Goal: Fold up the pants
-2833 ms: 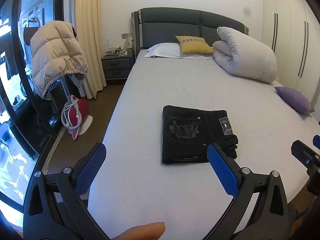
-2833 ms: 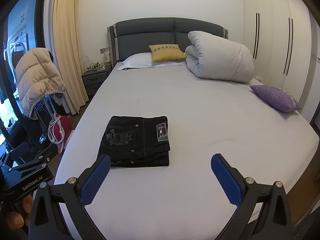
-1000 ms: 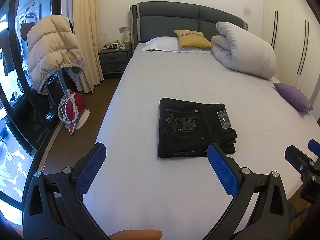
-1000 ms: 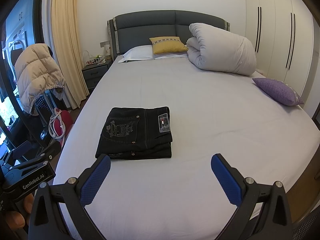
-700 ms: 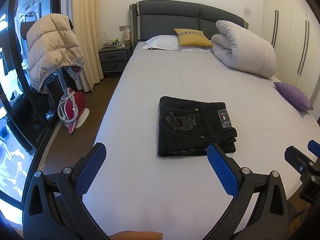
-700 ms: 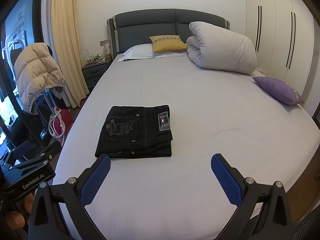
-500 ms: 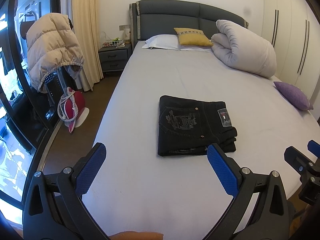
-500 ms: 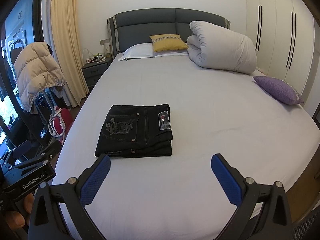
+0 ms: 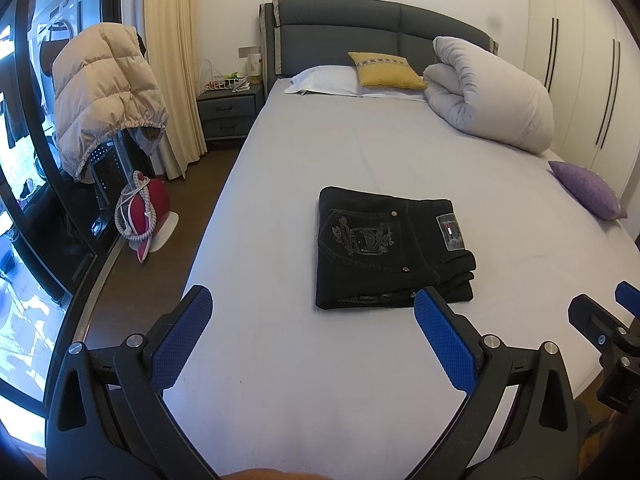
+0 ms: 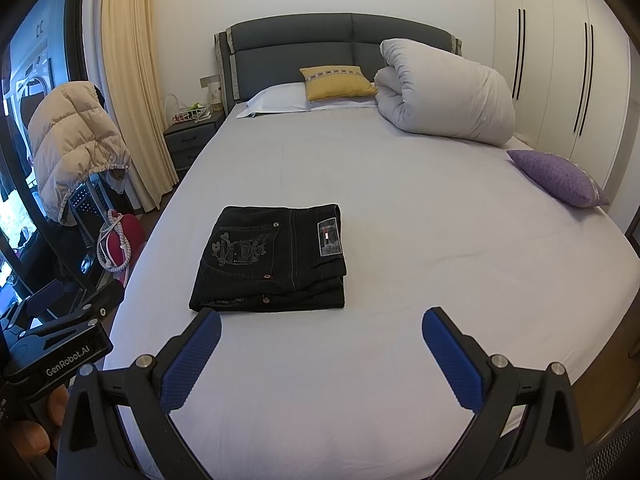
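My left tool hangs wide open over the near end of the bed, its blue pads spread with nothing between them. My right tool is spread just as wide and also empty, held above the sheet at the foot of the bed. In the right wrist view I can see the body of the left tool at the lower left, with fingers of the hand wrapped around its handle.

Just beyond both tools lie the pants, black denim folded into a compact rectangle, flat on the sheet and towards the bed's left half. A stitched back pocket and a small label patch face up. Neither tool touches them.

Further out, a purple cushion sits near the right edge of the bed. At the head end are a rolled white duvet, a yellow cushion and a white pillow against the grey headboard. Off the bed's left side I see a red bag on the floor, a beige puffer jacket draped over a rack, a nightstand and a cream curtain.
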Tool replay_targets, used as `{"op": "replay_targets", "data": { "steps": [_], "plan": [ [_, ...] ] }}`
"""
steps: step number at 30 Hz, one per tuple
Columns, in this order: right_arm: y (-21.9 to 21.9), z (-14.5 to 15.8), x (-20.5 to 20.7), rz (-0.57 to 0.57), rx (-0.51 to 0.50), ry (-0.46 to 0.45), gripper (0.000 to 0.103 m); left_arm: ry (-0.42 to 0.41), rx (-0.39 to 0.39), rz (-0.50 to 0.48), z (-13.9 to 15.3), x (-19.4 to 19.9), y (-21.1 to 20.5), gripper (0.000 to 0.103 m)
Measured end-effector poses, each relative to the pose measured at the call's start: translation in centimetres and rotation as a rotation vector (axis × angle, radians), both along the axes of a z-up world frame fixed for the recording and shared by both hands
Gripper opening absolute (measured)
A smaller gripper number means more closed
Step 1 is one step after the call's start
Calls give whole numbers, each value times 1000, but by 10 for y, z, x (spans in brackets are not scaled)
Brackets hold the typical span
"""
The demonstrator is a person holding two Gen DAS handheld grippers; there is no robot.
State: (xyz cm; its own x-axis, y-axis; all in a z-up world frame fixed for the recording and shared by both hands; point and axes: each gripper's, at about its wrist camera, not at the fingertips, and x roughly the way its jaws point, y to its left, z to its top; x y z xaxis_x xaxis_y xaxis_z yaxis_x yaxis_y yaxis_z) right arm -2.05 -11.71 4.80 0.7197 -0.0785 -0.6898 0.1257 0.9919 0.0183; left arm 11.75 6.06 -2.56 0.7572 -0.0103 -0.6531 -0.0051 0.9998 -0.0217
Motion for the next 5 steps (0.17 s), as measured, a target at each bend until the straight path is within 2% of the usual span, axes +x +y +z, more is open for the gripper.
{"op": "replay_targets", "data": {
  "steps": [5],
  "plan": [
    [-3, -1, 2, -1, 4, 5, 103, 1, -2, -1, -1, 0, 0, 103]
  ]
}}
